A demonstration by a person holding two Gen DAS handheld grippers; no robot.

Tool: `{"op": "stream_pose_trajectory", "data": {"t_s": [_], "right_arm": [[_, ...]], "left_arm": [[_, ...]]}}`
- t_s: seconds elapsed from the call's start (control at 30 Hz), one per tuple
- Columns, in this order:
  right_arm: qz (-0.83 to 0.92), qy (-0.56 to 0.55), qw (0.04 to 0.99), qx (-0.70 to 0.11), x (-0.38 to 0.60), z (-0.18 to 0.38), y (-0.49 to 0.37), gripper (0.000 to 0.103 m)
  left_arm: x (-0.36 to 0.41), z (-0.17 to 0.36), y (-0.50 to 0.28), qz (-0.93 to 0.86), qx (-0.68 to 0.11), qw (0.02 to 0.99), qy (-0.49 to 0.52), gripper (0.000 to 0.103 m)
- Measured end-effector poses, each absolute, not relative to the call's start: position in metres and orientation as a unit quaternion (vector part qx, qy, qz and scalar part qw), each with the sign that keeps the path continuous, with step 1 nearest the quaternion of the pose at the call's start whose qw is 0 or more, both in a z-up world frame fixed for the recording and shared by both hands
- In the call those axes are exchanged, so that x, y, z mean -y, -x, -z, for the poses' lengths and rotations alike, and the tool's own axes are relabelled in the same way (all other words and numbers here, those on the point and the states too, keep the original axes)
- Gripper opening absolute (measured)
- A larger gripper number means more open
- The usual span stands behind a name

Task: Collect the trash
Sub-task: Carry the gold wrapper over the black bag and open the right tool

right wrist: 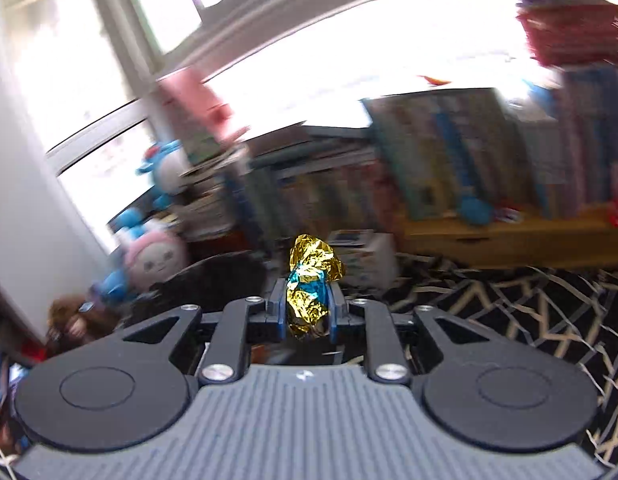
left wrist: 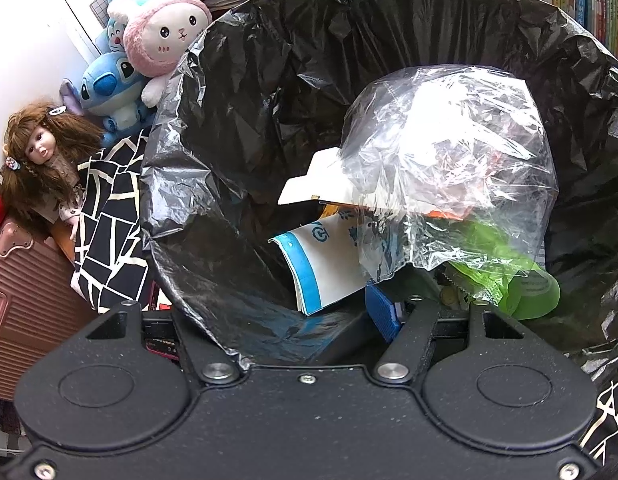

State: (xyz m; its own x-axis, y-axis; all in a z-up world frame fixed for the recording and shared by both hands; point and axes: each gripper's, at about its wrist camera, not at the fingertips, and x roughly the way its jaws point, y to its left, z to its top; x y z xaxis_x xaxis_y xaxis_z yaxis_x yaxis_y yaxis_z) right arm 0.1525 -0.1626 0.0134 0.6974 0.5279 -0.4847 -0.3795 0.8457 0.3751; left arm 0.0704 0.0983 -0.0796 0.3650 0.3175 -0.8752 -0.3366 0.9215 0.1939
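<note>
trash in bag — toys left

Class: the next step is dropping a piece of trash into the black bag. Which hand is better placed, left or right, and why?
Right. The right tool is clamped on a crumpled gold-and-blue foil wrapper, ready to drop. The left tool holds open the rim of the black plastic trash bag, so it seems best kept there.

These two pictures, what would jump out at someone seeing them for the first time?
In the left view, a black trash bag gapes wide, with a crumpled clear plastic bag and other rubbish inside. In the right view, the right gripper pinches a crumpled gold and blue foil wrapper. Plush toys and a doll sit left of the bag.
</note>
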Motion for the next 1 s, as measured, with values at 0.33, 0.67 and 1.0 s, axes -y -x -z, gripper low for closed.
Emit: {"op": "stream_pose_trajectory", "data": {"t_s": [0.33,0.67,1.0], "right_arm": [[-0.320,-0.051,0.887,-0.328,0.085,-0.007,-0.138,0.027],[-0.326,-0.033,0.878,-0.349,0.074,0.006,-0.134,0.056],[-0.317,-0.047,0.883,-0.342,0.083,0.004,-0.130,0.080]], "left_arm": [[-0.097,0.080,-0.069,-0.196,-0.524,0.829,0.007,0.065],[-0.096,0.080,-0.069,-0.195,-0.523,0.830,0.005,0.065],[-0.096,0.080,-0.069,-0.194,-0.523,0.830,0.002,0.065]]}}
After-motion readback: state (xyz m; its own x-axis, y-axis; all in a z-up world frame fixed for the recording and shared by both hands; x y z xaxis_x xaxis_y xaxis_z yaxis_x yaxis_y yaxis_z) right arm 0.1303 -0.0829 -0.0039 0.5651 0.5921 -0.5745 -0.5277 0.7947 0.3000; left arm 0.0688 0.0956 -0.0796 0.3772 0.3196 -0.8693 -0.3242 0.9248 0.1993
